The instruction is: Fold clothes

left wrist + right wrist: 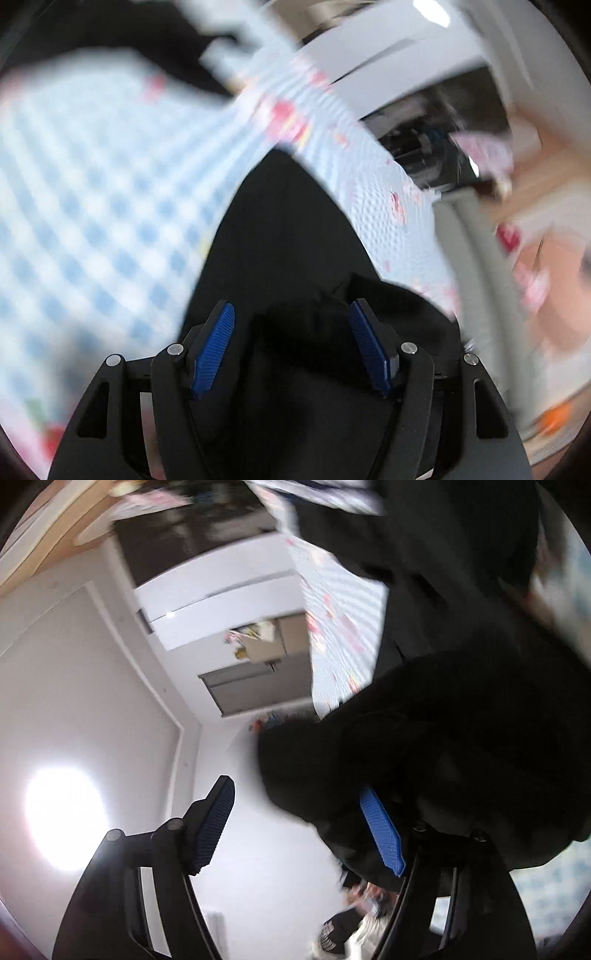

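Black garment (295,229) bunched, limp, btwn open left gripper (291,321)

A blue-and-white checked cloth (92,192) fills the background; white ceiling (92,686) with a bright round lamp (64,818), grey cabinets (258,690) beyond.

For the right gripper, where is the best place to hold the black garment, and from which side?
Right gripper is open; the black garment drapes over its right pad. Probably grip the bunched edge nearest that pad, approaching from the left, where nothing blocks it.
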Demonstrator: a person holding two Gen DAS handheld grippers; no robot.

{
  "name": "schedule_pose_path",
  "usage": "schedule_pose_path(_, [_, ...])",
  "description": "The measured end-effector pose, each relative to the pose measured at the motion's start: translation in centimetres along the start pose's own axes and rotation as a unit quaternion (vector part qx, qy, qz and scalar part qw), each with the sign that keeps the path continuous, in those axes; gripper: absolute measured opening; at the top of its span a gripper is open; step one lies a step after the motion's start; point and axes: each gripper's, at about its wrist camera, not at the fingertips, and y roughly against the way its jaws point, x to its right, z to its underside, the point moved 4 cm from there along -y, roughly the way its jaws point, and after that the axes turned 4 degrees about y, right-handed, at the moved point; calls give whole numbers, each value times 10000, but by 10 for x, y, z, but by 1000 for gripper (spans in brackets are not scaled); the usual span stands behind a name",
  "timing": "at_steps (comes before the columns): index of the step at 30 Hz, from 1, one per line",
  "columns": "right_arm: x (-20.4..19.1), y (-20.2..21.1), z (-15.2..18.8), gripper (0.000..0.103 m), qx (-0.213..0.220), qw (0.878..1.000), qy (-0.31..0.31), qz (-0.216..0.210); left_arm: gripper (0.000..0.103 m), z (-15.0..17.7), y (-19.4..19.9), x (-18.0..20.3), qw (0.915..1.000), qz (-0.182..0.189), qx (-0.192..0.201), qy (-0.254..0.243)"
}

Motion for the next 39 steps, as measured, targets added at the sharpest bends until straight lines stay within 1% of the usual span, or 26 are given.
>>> schedule_pose_path(2, [-23,10,11,72,169,9934,909,673,66,18,39,30,9945,-162,794,-670])
schedule_pose_path(4, [-36,14,25,72,258,9791,1592,1239,66,41,53,58,9867,-146,929,-1323])
schedule_pose_path(5, [-42,16,33,71,298,9685,1956,1514,66,53,58,73,9817,-106,938,-1655])
schedule_pose_path(6, [-48,12,42,70,295,9533,2391,1821,66,69,49,94,9769,89,667,-2028])
schedule_pose_path(8, [-54,-8,61,62,82,9087,3311,2540,66,100,24,130,9646,457,117,-2596])
schedule_pose_path(9, [-52,-25,72,60,-216,8839,3700,2851,66,112,11,144,9581,585,-115,-2800])
schedule_pose_path(10, [-48,-40,81,59,-478,8613,4000,3097,66,119,-4,152,9530,579,-336,-2954])
schedule_pose_path(12, [-31,-68,88,57,-797,8330,4276,3419,75,123,-47,158,9521,255,-572,-2992])
schedule_pose_path(13, [-19,-77,82,58,-775,8235,4292,3629,82,122,-67,159,9522,59,-650,-2983])
schedule_pose_path(15, [6,-94,63,54,-697,8080,4257,4013,86,96,-107,139,9598,-657,-462,-2689])
schedule_pose_path(16, [21,-101,49,43,-655,7972,4200,4288,84,83,-121,125,9630,-1033,-552,-2429])
schedule_pose_path(17, [32,-105,38,38,-649,7853,4157,4542,82,70,-134,111,9640,-1406,-641,-2164])
schedule_pose_path(18, [43,-108,28,34,-649,7739,4117,4767,70,59,-142,98,9643,-1686,-696,-1919])
schedule_pose_path(19, [47,-109,22,33,-671,7696,4108,4842,62,54,-125,89,9700,-1535,-597,-1790])
schedule_pose_path(21, [36,-99,20,33,-574,7764,4107,4745,63,46,-91,73,9798,-1230,-398,-1529])
schedule_pose_path(23, [17,-75,25,43,-357,7912,4102,4522,71,37,-56,56,9875,-923,-198,-1265])
schedule_pose_path(25, [6,-38,32,77,-1,8182,3947,4180,75,29,-24,38,9930,-641,-40,-996])
schedule_pose_path(26, [4,-19,36,83,208,8304,3837,4034,75,32,-20,26,9941,-634,-184,-862])
schedule_pose_path(27, [8,-1,38,84,408,8365,3696,4025,75,39,-16,16,9944,-617,-340,-786])
schedule_pose_path(29, [26,12,42,84,460,8465,3386,4082,75,52,-11,-3,9943,-584,-624,-644])
schedule_pose_path(32, [62,14,52,83,19,8677,2855,4069,81,57,-20,-5,9948,-567,-609,-586])
schedule_pose_path(35, [76,-12,52,83,-352,8796,2966,3703,83,61,-29,-7,9953,-551,-595,-528])
schedule_pose_path(36, [79,-19,49,81,-345,8776,3030,3699,78,62,-32,-7,9957,-530,-579,-493])
schedule_pose_path(37, [80,-25,46,74,-331,8762,3075,3695,65,59,-35,-4,9967,-461,-525,-415])
schedule_pose_path(38, [78,-28,44,71,-282,8784,3027,3688,58,58,-35,-2,9960,-508,-525,-508])
schedule_pose_path(39, [75,-31,41,62,-221,8805,2994,3669,47,58,-36,1,9951,-561,-515,-623])
